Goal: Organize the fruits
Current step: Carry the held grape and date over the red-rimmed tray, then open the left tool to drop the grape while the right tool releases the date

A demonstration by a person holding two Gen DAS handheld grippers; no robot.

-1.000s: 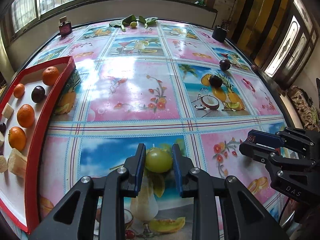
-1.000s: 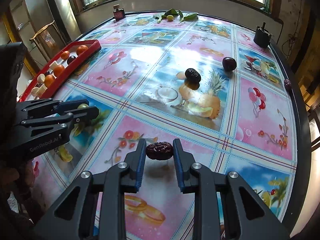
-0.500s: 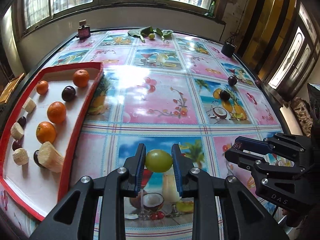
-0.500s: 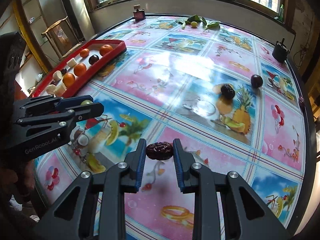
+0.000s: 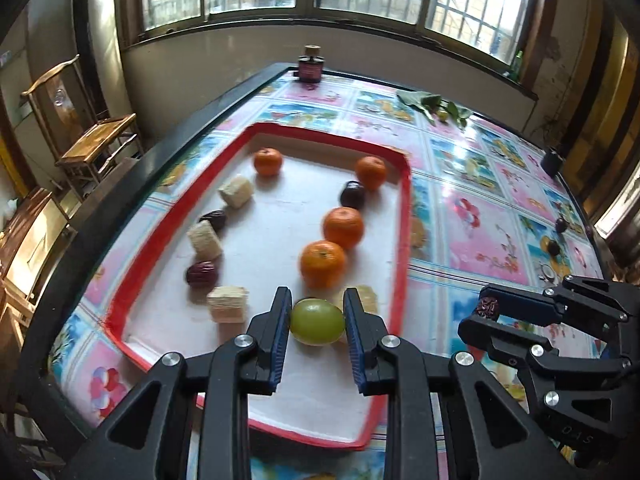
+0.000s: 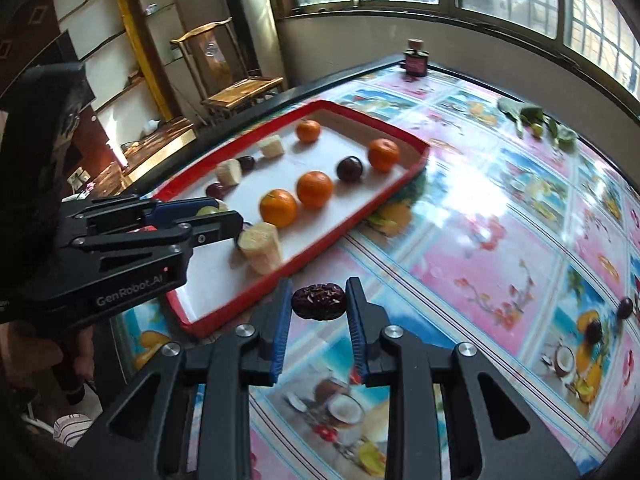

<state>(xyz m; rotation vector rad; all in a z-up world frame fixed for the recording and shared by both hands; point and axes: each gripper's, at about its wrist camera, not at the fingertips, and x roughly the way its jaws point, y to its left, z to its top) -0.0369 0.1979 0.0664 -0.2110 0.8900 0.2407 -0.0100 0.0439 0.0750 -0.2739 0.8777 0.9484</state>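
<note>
My left gripper (image 5: 317,320) is shut on a green grape (image 5: 317,322) and hangs over the near part of the red tray (image 5: 405,240). The tray holds several oranges (image 5: 323,263), dark plums and dates (image 5: 202,273), and pale sugarcane chunks (image 5: 228,303). In the right wrist view my right gripper (image 6: 319,302) is shut on a wrinkled dark red date (image 6: 319,301), over the tablecloth just outside the red tray's (image 6: 416,148) near corner. The left gripper (image 6: 218,216) shows there over the tray; the right gripper (image 5: 486,310) shows at the right of the left wrist view.
Two dark fruits (image 6: 626,307) lie on the patterned tablecloth at the far right. Green leaves with a small lime (image 6: 536,126) and a small dark bottle (image 6: 416,62) stand near the far edge by the window. A wooden chair (image 6: 236,88) stands beyond the table.
Both grippers have swung left toward the red tray, each keeping its fruit. The left one now hangs over the tray, the right one beside its near corner.
</note>
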